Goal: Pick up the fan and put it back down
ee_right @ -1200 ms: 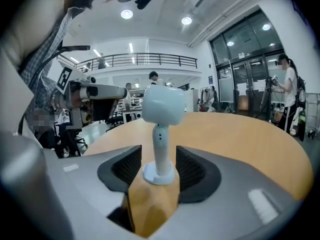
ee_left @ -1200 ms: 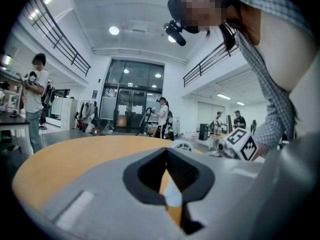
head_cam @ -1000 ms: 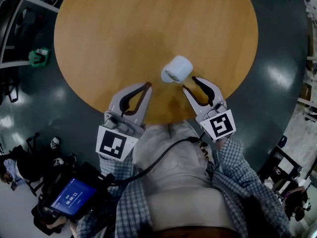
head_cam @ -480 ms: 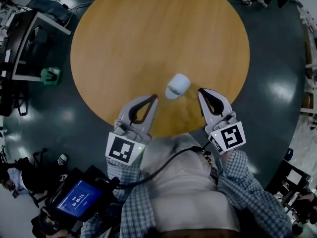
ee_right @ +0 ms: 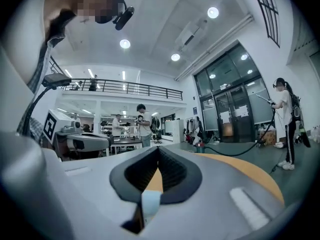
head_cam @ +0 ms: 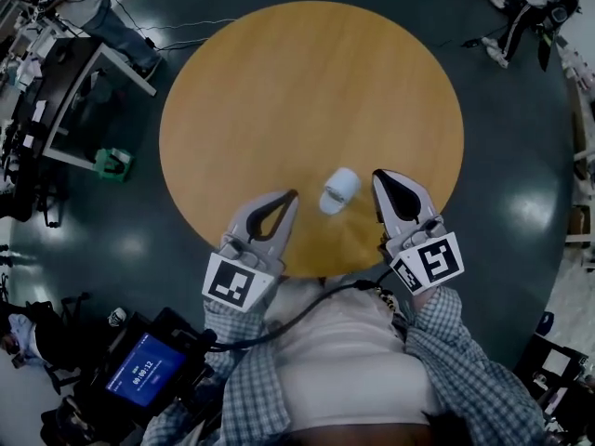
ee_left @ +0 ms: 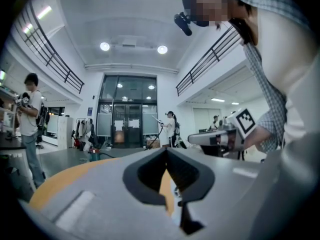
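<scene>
My right claw, spread wide a second ago, is now closed on nothing; the left claw is closed and empty too; both hands have lifted away from the counter; the fan lies on its side on the wood between the two claws, touched by neither; I judge it already set back down; both claws point level over the near edge.
</scene>
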`<state>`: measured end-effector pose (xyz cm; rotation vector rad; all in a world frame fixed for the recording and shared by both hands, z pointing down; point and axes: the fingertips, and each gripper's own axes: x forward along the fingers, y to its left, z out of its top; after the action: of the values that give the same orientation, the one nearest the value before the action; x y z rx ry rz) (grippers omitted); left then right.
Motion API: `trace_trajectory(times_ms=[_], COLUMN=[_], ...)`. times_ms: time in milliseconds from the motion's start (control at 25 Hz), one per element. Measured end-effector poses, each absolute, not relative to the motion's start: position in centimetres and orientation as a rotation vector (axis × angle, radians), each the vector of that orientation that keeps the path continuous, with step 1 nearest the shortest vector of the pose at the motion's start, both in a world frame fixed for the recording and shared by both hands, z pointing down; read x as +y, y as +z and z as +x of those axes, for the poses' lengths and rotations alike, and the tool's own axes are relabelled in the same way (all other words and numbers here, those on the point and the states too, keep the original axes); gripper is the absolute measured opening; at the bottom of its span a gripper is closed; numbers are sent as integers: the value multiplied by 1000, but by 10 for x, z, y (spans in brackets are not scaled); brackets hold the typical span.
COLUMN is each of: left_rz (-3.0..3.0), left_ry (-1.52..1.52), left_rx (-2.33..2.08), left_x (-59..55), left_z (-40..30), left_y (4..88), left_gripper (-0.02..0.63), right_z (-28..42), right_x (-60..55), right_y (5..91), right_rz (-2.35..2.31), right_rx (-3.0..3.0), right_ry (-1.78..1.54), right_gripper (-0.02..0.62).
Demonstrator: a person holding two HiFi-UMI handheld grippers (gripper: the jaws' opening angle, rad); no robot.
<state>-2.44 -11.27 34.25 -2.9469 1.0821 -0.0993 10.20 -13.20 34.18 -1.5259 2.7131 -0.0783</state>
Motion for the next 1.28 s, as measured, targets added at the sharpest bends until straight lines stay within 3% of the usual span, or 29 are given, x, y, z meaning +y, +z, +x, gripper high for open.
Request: trace_trajectory(times_ms=[1280], left_rz=[-2926], left_ry=[-50], left_rx=[1113], left_x=[-120], left_z=[-32], left_y=[339], left_gripper=[0], right_z=[89], right_x=[-142], right_y=[335], right_rz=[-1477], right_rx=[2753], right_ry=[-43], right_gripper=[3])
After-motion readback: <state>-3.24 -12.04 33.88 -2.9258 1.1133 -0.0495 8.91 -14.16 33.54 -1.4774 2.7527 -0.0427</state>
